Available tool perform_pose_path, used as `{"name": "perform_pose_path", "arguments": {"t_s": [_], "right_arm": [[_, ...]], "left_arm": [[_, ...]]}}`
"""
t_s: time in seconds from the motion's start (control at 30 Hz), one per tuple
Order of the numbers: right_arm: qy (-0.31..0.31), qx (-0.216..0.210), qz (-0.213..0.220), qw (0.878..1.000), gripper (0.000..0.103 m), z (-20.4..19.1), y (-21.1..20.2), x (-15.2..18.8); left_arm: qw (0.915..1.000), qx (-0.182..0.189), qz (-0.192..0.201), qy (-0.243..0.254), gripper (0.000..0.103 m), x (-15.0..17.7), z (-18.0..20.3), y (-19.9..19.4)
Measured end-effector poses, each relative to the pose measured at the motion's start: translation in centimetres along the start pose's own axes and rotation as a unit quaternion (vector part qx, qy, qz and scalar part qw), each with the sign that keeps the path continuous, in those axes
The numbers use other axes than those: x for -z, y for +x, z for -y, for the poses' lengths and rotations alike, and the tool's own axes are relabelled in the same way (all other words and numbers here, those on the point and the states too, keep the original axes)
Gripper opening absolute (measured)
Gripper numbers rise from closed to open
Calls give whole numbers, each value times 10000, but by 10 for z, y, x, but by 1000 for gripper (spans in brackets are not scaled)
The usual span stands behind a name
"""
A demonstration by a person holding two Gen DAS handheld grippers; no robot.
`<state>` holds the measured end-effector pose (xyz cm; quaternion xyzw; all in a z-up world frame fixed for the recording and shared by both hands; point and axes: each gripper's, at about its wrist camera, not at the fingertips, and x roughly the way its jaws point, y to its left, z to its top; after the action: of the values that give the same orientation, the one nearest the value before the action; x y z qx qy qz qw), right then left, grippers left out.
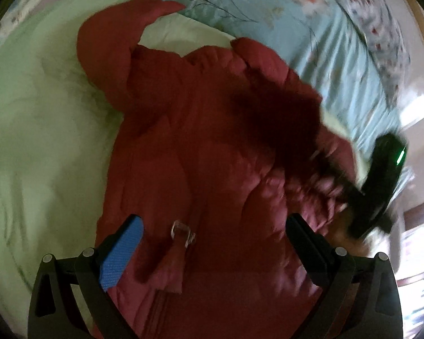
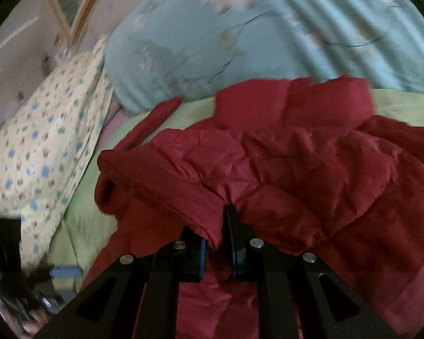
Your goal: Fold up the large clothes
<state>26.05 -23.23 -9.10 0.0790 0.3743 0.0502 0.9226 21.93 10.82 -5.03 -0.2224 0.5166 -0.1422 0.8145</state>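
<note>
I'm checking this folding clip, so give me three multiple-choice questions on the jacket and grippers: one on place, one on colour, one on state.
1. Where does the jacket lie?
A. on a light green blanket
B. on a wooden floor
C. on a chair

2. What colour is the jacket?
A. navy
B. dark red
C. grey

3. How do the two grippers stand?
A. both open
B. left gripper shut, right gripper open
C. left open, right shut on the jacket

Answers:
1 A, green blanket shows around the jacket in both views.
2 B, the quilted fabric is dark red throughout.
3 C, the left jaws stand wide apart over the jacket, while the right jaws pinch a fold of its fabric.
</note>
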Motion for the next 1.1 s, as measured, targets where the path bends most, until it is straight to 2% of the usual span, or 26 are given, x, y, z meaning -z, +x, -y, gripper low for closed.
{"name": "perform_pose_path", "arguments": {"t_s": [0.13,0.23,0.4,0.47,0.5,0.53,0.57,0.67,0.73,0.8,0.9,0.97,1.03,1.1], "right_arm": [[-447,111,-196,9987,13,-18,24,13],[-632,165,-191,9977,16,-23,28,18],[-779,138,-174,9967,17,-25,27,20],[-806,133,-172,9965,17,-25,26,21],[-799,121,-175,9966,17,-24,26,22],[-790,110,-177,9967,17,-24,25,22],[-784,98,-188,9967,18,-24,26,22],[-754,96,-241,9968,20,-22,23,23],[-704,42,-263,9972,23,-21,19,24],[-618,-29,-308,9976,30,-17,11,27],[-383,-136,-225,9989,38,-5,-9,30],[-210,50,-5,9998,38,7,-27,29],[85,282,274,9992,38,28,-47,24],[326,706,480,9958,39,48,-61,19]], "left_arm": [[9995,288,43,-99,101,-39,-14,4],[9987,478,-71,-152,101,-67,-19,18],[9948,846,-502,-277,99,-107,-23,79],[9922,1001,-698,-244,88,-115,-20,100],[9920,973,-764,-252,67,-121,-21,115],[9916,956,-839,-242,54,-124,-19,127],[9908,964,-920,-224,27,-127,-19,136],[9915,945,-893,-99,21,-129,-17,151],[9934,861,-757,73,18,-131,-15,150],[9954,729,-576,241,16,-129,-11,140],[9967,80,-144,794,16,-131,-6,128],[9933,-318,-2,1114,16,-129,-1,131],[9898,-554,37,1309,17,-125,1,138],[9850,-797,111,1525,17,-121,8,146]]}}
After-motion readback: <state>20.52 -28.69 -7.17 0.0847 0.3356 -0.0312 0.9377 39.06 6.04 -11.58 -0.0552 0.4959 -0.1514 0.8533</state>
